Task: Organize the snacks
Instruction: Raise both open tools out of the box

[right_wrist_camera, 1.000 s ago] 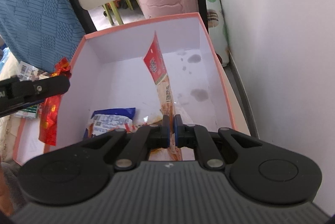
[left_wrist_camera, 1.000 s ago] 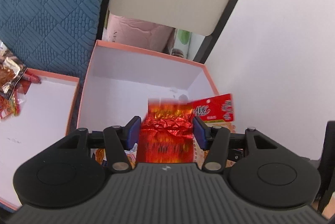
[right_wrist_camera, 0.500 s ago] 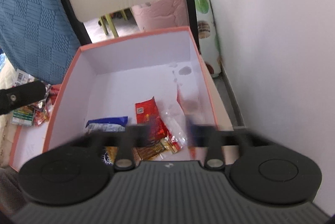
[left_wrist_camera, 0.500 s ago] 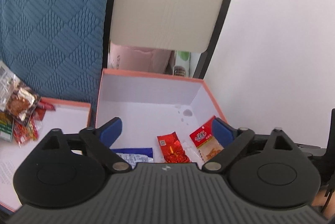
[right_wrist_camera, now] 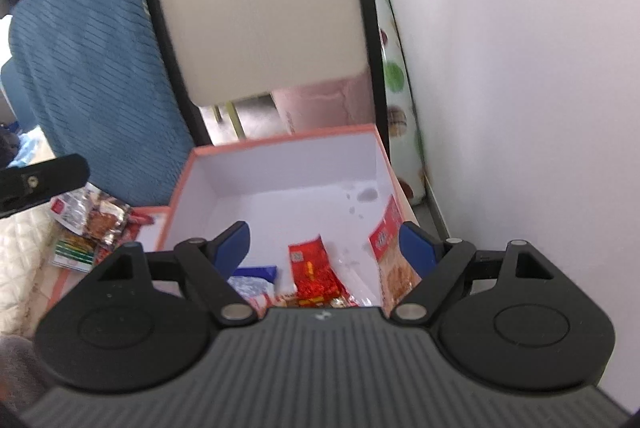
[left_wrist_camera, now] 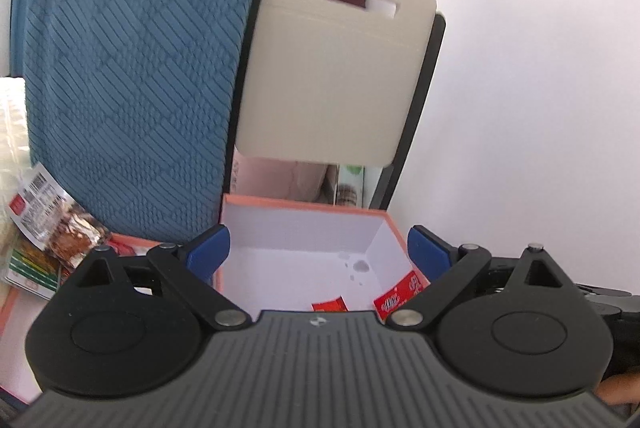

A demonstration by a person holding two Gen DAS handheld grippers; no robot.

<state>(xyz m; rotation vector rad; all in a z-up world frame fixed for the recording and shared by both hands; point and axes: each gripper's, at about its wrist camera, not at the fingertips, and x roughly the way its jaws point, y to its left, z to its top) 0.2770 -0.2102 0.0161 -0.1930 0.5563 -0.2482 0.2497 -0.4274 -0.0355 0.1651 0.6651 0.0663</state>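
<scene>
Fingers spread, empty, above snack packets in box.

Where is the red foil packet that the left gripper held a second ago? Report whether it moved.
Yes. The red foil packet has dropped from between the jaws to the floor of the box, and the left gripper, jaws just opened, is above it.
</scene>
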